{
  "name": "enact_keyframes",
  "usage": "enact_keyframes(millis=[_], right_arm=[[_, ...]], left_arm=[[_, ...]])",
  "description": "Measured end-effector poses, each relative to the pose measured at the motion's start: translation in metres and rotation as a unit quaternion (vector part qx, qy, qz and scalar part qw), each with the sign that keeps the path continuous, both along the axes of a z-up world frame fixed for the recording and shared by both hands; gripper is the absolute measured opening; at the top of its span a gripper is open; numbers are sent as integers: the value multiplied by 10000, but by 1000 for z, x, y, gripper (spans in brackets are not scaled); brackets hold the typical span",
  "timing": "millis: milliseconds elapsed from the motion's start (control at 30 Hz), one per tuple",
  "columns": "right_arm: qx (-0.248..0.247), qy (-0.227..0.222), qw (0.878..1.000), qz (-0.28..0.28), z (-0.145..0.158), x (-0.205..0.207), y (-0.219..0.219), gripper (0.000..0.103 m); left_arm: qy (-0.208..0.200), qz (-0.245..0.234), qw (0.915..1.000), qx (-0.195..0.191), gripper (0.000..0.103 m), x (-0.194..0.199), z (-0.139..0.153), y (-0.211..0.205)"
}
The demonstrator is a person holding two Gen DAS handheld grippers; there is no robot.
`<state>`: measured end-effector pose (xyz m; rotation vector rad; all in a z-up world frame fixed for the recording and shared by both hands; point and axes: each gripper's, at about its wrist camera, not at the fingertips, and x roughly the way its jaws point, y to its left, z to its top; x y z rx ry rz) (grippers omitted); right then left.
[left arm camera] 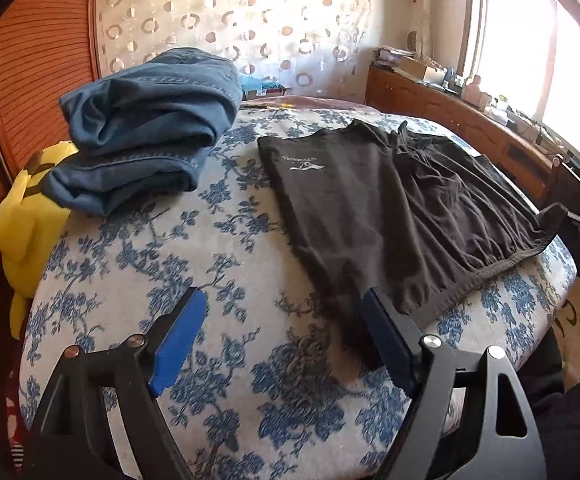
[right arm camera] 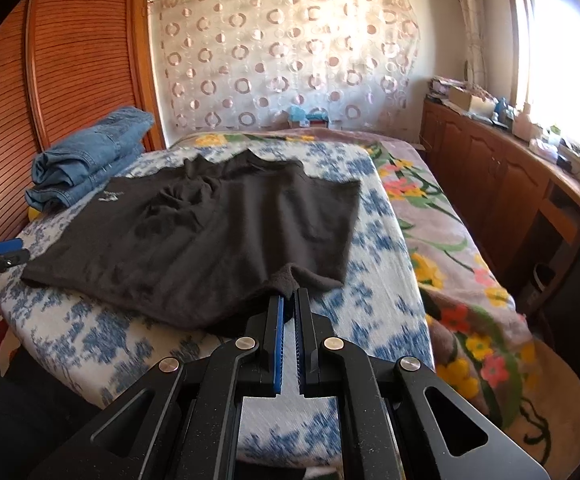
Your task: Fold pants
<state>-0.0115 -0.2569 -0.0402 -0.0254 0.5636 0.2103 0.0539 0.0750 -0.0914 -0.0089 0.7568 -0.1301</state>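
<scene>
Black shorts (left arm camera: 390,208) with a small white logo lie spread on the blue-flowered bed cover (left arm camera: 177,248); they also show in the right wrist view (right arm camera: 217,232). My left gripper (left arm camera: 281,312) is open and empty, just above the cover at the shorts' near left corner. My right gripper (right arm camera: 288,300) is shut on the near right corner of the shorts' waistband, holding it slightly raised. The left gripper shows at the far left of the right wrist view (right arm camera: 5,254).
Folded blue jeans (left arm camera: 145,128) sit at the back left of the bed, on a yellow plush toy (left arm camera: 21,216). A wooden slatted wall (left arm camera: 37,60) stands left. A wooden cabinet (right arm camera: 502,184) with clutter runs along the window on the right. A flowered blanket (right arm camera: 450,264) covers the bed's right side.
</scene>
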Motion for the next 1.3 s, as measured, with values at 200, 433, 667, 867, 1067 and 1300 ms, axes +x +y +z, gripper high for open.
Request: enact_keyframes(millis=[200, 433, 667, 867, 1067, 1300], right_arm=[[-66, -231, 9988, 427, 18, 10, 28, 5], [-88, -309, 9944, 1003, 22, 23, 68, 5], [-6, -245, 9860, 1650, 20, 39, 106, 5], [16, -171, 9767, 2139, 18, 57, 140, 5], [62, -106, 9692, 2459, 17, 74, 163, 5], [74, -56, 9584, 2854, 17, 72, 179, 5]], left_arm=[[119, -72, 9999, -32, 82, 5, -5, -7], [174, 1, 9998, -94, 81, 4, -10, -1], [102, 81, 9998, -125, 82, -1, -8, 5], [56, 163, 9998, -106, 82, -6, -6, 11], [-3, 298, 9995, -110, 82, -10, -4, 21], [-19, 494, 9987, -128, 82, -12, -4, 37]])
